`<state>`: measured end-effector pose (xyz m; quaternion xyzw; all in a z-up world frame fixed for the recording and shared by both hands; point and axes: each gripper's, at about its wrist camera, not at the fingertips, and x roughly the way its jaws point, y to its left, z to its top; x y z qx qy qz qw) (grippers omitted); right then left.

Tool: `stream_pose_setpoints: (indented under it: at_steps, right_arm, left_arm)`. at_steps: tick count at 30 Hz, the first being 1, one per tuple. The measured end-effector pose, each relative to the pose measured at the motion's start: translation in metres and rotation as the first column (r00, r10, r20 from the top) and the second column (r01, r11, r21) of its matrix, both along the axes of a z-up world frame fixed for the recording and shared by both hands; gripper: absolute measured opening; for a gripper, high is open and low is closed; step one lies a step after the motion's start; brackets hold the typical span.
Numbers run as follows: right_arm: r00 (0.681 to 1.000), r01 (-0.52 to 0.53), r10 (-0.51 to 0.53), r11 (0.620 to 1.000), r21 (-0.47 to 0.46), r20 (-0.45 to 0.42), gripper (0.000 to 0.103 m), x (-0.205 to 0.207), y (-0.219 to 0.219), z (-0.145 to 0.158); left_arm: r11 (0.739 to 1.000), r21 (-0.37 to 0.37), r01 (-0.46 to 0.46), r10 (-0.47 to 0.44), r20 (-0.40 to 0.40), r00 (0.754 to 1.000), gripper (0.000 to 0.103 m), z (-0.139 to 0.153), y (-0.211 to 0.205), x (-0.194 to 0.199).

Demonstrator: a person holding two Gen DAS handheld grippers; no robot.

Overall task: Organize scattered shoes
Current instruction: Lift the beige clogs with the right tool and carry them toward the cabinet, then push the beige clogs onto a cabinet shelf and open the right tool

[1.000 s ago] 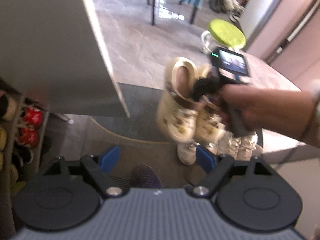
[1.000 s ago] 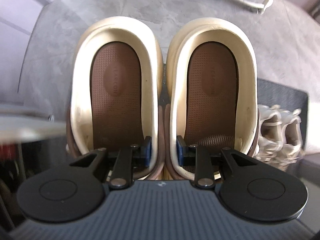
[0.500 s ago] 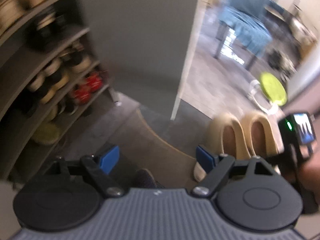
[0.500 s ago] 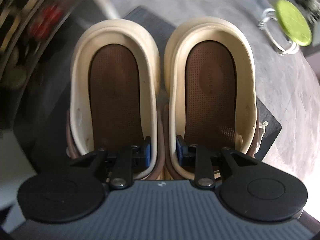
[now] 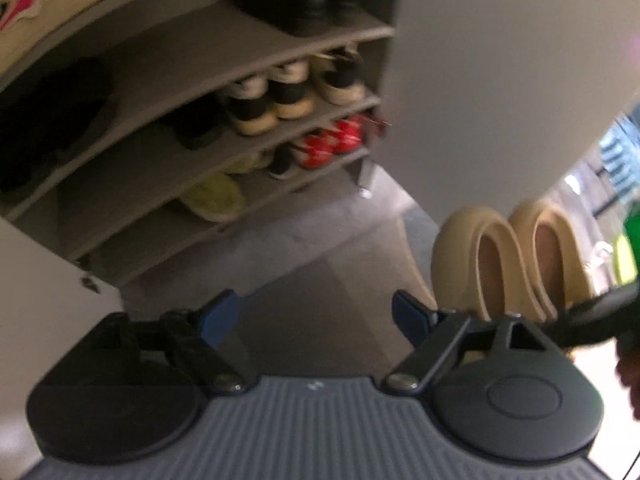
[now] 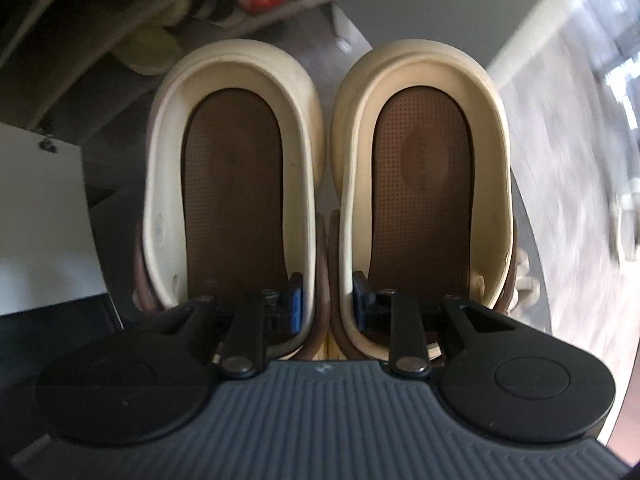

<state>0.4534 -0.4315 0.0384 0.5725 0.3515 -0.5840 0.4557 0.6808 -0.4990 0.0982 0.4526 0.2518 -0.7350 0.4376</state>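
Right claw [image 6: 327,298] pinching cream clogs [image 6: 236,184], insole txt illegible

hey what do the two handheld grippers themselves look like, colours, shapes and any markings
Both look alike. The left gripper has a ribbed grey body with a small pale mark at its front edge, two round black discs beside it, black linkage arms on silver pivot bolts, and blue pads on its fingers. The right gripper shows the same ribbed grey body, black discs, silver bolts and blue pads. No cables or sleeves are visible.
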Motion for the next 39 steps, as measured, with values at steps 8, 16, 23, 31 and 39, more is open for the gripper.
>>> stream_pose_setpoints:
  at_steps: [8, 16, 23, 31, 39]
  right_arm:
    - [0.986, -0.166, 0.167, 0.967, -0.193, -0.011, 0.028, 0.033, -0.152, 0.022]
    - [0.947, -0.31, 0.322, 0.902, -0.299, -0.01, 0.028, 0.067, -0.267, 0.036]
    - [0.9, -0.417, 0.435, 0.847, -0.33, -0.023, 0.028, 0.096, -0.326, 0.064]
    - [0.886, -0.452, 0.454, 0.803, -0.389, -0.092, 0.028, 0.109, -0.363, 0.09]
    - [0.934, -0.35, 0.339, 0.809, -0.473, -0.112, 0.028, 0.11, -0.383, 0.083]
  left_arm:
    - [0.98, -0.061, -0.192, 0.195, 0.061, 0.979, 0.086, -0.011, -0.046, 0.042]
    - [0.939, -0.054, -0.34, 0.344, 0.108, 0.933, 0.086, -0.05, -0.053, 0.034]
    - [0.94, -0.033, -0.341, 0.342, 0.137, 0.93, 0.086, -0.078, -0.048, 0.009]
    - [0.96, -0.094, -0.264, 0.275, 0.124, 0.954, 0.086, -0.106, -0.071, -0.023]
    - [0.962, -0.165, -0.217, 0.239, 0.128, 0.963, 0.086, -0.126, -0.112, -0.055]
